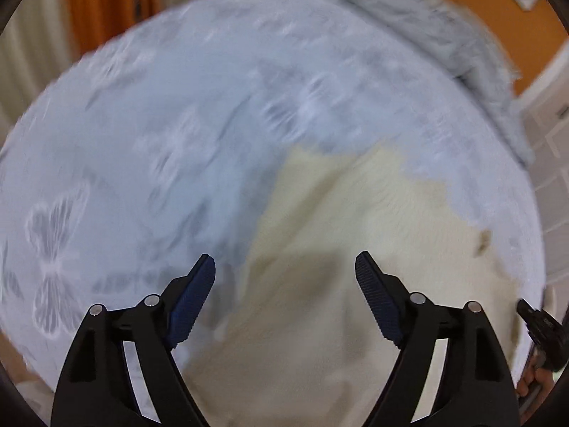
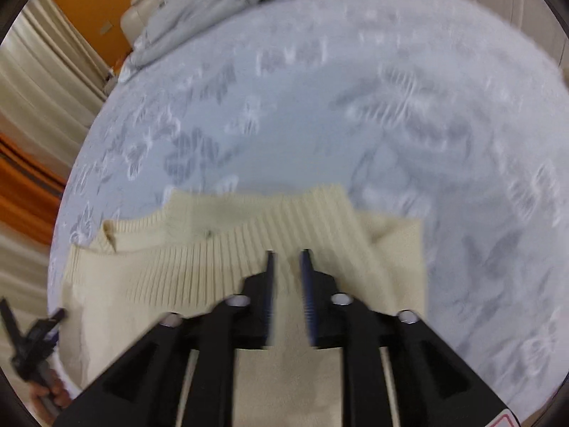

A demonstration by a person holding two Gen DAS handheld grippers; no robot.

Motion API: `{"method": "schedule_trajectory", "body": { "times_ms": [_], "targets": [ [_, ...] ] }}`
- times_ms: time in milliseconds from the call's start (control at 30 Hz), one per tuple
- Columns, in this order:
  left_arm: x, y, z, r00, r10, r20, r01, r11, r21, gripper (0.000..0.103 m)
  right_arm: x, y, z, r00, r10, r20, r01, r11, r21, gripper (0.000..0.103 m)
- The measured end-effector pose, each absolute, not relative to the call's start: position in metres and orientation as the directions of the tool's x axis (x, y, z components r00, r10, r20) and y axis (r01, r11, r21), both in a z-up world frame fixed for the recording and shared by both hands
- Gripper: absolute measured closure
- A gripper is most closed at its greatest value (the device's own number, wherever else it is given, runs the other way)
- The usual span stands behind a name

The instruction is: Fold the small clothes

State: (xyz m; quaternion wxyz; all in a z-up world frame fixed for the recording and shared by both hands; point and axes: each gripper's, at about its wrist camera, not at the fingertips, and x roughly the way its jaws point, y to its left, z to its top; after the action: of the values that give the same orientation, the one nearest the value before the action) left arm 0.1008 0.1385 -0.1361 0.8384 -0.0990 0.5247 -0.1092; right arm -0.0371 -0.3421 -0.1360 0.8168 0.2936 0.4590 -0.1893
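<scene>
A cream knitted sweater [image 1: 355, 267] lies on a pale blue bedspread [image 1: 177, 124] printed with butterflies. My left gripper [image 1: 284, 259] hovers over the sweater's left part with its jaws wide open and nothing between them. In the right wrist view the sweater [image 2: 185, 270] shows a broad ribbed band with folded layers. My right gripper [image 2: 287, 253] is over that ribbing, open by a narrow gap, and no cloth is pinched between the pads. Each gripper shows at the edge of the other's view: the right gripper [image 1: 540, 327] and the left gripper [image 2: 32, 334], each held by a hand.
A crumpled grey blanket [image 1: 444, 25] [image 2: 220, 3] lies along the far side of the bed. Beyond the bed are an orange wall [image 2: 92, 0], pale curtains [image 2: 39, 82] and a white panelled cabinet [image 1: 551, 149]. The bedspread [image 2: 391, 124] stretches bare beyond the sweater.
</scene>
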Motion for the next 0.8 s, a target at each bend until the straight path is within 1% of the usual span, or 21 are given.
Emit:
{"method": "schedule_trajectory", "body": {
  "times_ms": [33, 67, 100, 133, 200, 233, 267, 300, 333, 367, 433, 467, 500, 567, 600, 633, 667, 700, 733, 767, 800],
  "targets": [
    [0.103, 0.130, -0.125, 0.445, -0.298, -0.845, 0.108, 0.954, -0.280, 0.024, -0.037, -0.346, -0.132, 0.510, -0.071, -0.857, 0.597, 0.746, 0.294, 0.046],
    [0.107, 0.120, -0.118, 0.454, -0.306, -0.837, 0.137, 0.952, -0.273, 0.022, -0.035, -0.352, -0.132, 0.501, -0.101, -0.859, 0.616, 0.739, 0.272, 0.041],
    [0.113, 0.108, -0.114, 0.455, -0.308, -0.835, 0.165, 0.951, -0.261, 0.018, -0.034, -0.356, -0.134, 0.487, -0.122, -0.865, 0.629, 0.737, 0.250, 0.039],
    [0.119, 0.100, -0.115, 0.452, -0.295, -0.841, 0.176, 0.955, -0.241, 0.015, -0.030, -0.359, -0.140, 0.467, -0.117, -0.877, 0.632, 0.737, 0.238, 0.038],
    [0.135, 0.084, -0.126, 0.429, -0.258, -0.866, 0.185, 0.963, -0.195, 0.017, -0.022, -0.364, -0.157, 0.419, -0.058, -0.906, 0.629, 0.739, 0.243, 0.040],
    [0.146, 0.079, -0.138, 0.399, -0.239, -0.885, 0.186, 0.966, -0.177, 0.040, -0.018, -0.363, -0.163, 0.403, -0.034, -0.915, 0.616, 0.749, 0.243, 0.057],
    [0.153, 0.075, -0.148, 0.359, -0.225, -0.906, 0.188, 0.968, -0.165, 0.058, -0.017, -0.360, -0.165, 0.400, -0.028, -0.916, 0.601, 0.763, 0.239, 0.076],
    [0.155, 0.075, -0.152, 0.341, -0.208, -0.917, 0.182, 0.971, -0.153, 0.070, -0.016, -0.357, -0.161, 0.422, -0.001, -0.907, 0.568, 0.779, 0.263, 0.094],
    [0.158, 0.078, -0.152, 0.349, -0.228, -0.909, 0.178, 0.968, -0.175, 0.079, -0.018, -0.357, -0.152, 0.456, 0.013, -0.890, 0.554, 0.779, 0.295, 0.094],
    [0.160, 0.081, -0.149, 0.360, -0.233, -0.903, 0.175, 0.968, -0.181, 0.082, -0.022, -0.359, -0.139, 0.493, -0.011, -0.870, 0.552, 0.777, 0.303, 0.094],
    [0.162, 0.086, -0.150, 0.346, -0.242, -0.906, 0.170, 0.966, -0.193, 0.083, -0.030, -0.367, -0.130, 0.521, -0.061, -0.852, 0.573, 0.764, 0.296, 0.094],
    [0.164, 0.087, -0.153, 0.341, -0.237, -0.909, 0.172, 0.967, -0.188, 0.082, -0.031, -0.373, -0.136, 0.502, -0.065, -0.862, 0.591, 0.754, 0.287, 0.094],
    [0.165, 0.086, -0.156, 0.340, -0.229, -0.912, 0.180, 0.968, -0.176, 0.081, -0.029, -0.382, -0.156, 0.445, -0.042, -0.895, 0.622, 0.733, 0.275, 0.094],
    [0.166, 0.083, -0.157, 0.343, -0.214, -0.915, 0.187, 0.970, -0.157, 0.077, -0.028, -0.387, -0.184, 0.381, 0.017, -0.925, 0.640, 0.716, 0.277, 0.091],
    [0.164, 0.082, -0.155, 0.345, -0.214, -0.914, 0.187, 0.970, -0.157, 0.076, -0.030, -0.386, -0.179, 0.403, -0.002, -0.915, 0.643, 0.712, 0.281, 0.086],
    [0.161, 0.083, -0.148, 0.352, -0.228, -0.908, 0.185, 0.968, -0.171, 0.072, -0.031, -0.384, -0.170, 0.419, -0.013, -0.908, 0.651, 0.701, 0.290, 0.079],
    [0.156, 0.087, -0.141, 0.364, -0.239, -0.900, 0.184, 0.966, -0.183, 0.068, -0.034, -0.380, -0.160, 0.438, -0.030, -0.898, 0.654, 0.697, 0.295, 0.079],
    [0.147, 0.093, -0.131, 0.382, -0.261, -0.886, 0.189, 0.961, -0.202, 0.061, -0.042, -0.370, -0.141, 0.463, -0.081, -0.883, 0.650, 0.707, 0.277, 0.078],
    [0.139, 0.099, -0.124, 0.397, -0.283, -0.873, 0.194, 0.956, -0.222, 0.051, -0.050, -0.356, -0.122, 0.492, -0.121, -0.862, 0.628, 0.735, 0.255, 0.078],
    [0.129, 0.107, -0.117, 0.409, -0.298, -0.862, 0.194, 0.952, -0.237, 0.045, -0.059, -0.342, -0.108, 0.516, -0.138, -0.846, 0.603, 0.760, 0.244, 0.078],
    [0.118, 0.116, -0.111, 0.419, -0.304, -0.855, 0.186, 0.951, -0.247, 0.035, -0.066, -0.332, -0.100, 0.533, -0.133, -0.836, 0.581, 0.776, 0.247, 0.077]
  ]
}}
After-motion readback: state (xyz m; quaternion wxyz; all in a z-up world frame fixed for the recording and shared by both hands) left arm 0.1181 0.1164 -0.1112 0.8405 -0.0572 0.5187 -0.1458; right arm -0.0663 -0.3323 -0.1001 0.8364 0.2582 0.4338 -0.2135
